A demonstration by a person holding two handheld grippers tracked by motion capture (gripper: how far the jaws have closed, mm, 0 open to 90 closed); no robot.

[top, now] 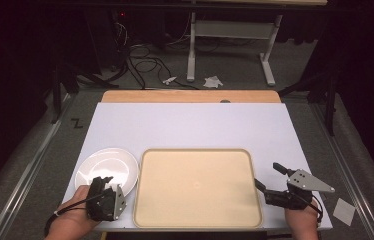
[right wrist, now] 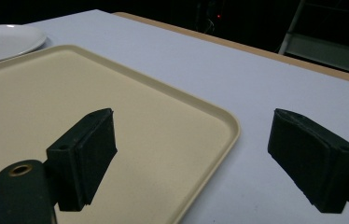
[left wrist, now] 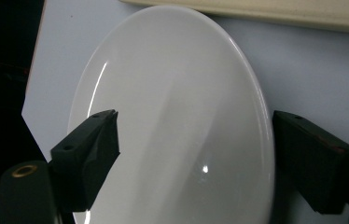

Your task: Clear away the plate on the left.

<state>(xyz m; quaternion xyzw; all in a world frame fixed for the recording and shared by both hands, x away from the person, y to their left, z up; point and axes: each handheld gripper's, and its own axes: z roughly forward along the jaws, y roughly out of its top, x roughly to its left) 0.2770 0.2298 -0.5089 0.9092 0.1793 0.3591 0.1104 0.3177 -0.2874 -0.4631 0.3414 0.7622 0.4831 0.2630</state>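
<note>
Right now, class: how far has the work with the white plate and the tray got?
Nothing looks done yet: the tray holds nothing. In hand: the left gripper straddles the white plate, its jaws open and not yet pinching the plate. The right gripper waits open at the tray's right edge. Gripping and moving the plate probably remain.

A beige tray lies empty at the near middle of the white-topped desk, whose wooden far edge is bare. On the grey floor beyond lie crumpled paper scraps, black cables and the white legs of a second table.
</note>
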